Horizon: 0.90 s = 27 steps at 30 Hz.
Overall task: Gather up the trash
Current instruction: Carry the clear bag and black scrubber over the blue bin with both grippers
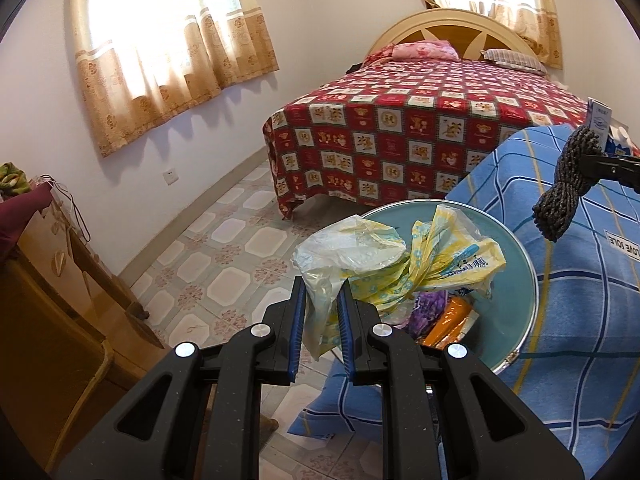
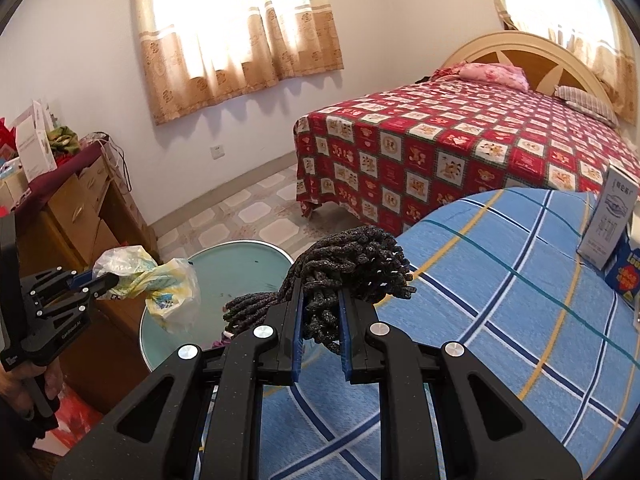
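Note:
My left gripper [image 1: 322, 286] is shut on a crumpled yellow and white plastic bag [image 1: 400, 256] and holds it over the open teal trash bin [image 1: 516, 280]. The bin holds purple and orange wrappers [image 1: 444, 316]. My right gripper [image 2: 322, 296] is shut on a dark knitted bundle [image 2: 352, 264] above the blue plaid bed cover [image 2: 500, 300], just right of the bin [image 2: 240, 268]. The bundle also shows in the left wrist view [image 1: 566, 184]. The left gripper [image 2: 114, 280] with the bag [image 2: 160, 284] shows in the right wrist view.
A white carton [image 2: 610, 220] and a blue box [image 2: 624, 276] stand on the blue bed at right. A bed with a red patterned cover [image 1: 420, 136] stands behind. A wooden cabinet [image 2: 72, 216] with clutter is at left. The floor [image 1: 224, 256] is tiled.

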Available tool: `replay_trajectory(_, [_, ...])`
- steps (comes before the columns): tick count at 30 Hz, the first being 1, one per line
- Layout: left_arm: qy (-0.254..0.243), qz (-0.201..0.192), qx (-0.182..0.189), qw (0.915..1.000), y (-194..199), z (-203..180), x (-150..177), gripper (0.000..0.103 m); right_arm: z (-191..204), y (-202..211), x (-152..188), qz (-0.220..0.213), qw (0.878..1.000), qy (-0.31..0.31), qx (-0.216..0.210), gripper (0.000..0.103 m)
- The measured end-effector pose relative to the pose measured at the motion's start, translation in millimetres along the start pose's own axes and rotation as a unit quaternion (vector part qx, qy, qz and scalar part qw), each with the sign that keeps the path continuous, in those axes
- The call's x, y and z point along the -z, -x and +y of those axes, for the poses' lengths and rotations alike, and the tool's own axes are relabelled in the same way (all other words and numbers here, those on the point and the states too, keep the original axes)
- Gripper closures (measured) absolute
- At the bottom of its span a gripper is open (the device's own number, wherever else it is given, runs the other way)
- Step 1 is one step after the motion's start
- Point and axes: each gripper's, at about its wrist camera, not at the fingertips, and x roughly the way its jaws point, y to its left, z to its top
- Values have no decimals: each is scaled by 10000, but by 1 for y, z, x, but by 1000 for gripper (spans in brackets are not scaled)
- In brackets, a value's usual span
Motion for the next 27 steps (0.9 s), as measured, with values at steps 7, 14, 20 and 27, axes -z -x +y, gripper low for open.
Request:
replay_trajectory(7, [6,-20,-123,9999,0,6,1,87,18,-7,-3,22,9995,313,50,88])
replay_trajectory(14, [40,-22,-187,9998,0,12,1,87,28,-14,-7,62,9989,467,46,88])
replay_trajectory(20, [44,-9,-269,9996,0,18,2,87,38,-22,-9,94,9983,577,13,88])
replay_trajectory(27, [79,27,-294,9995,-2,22,3,87,45,-28,-10,132,9977,657,-34,88])
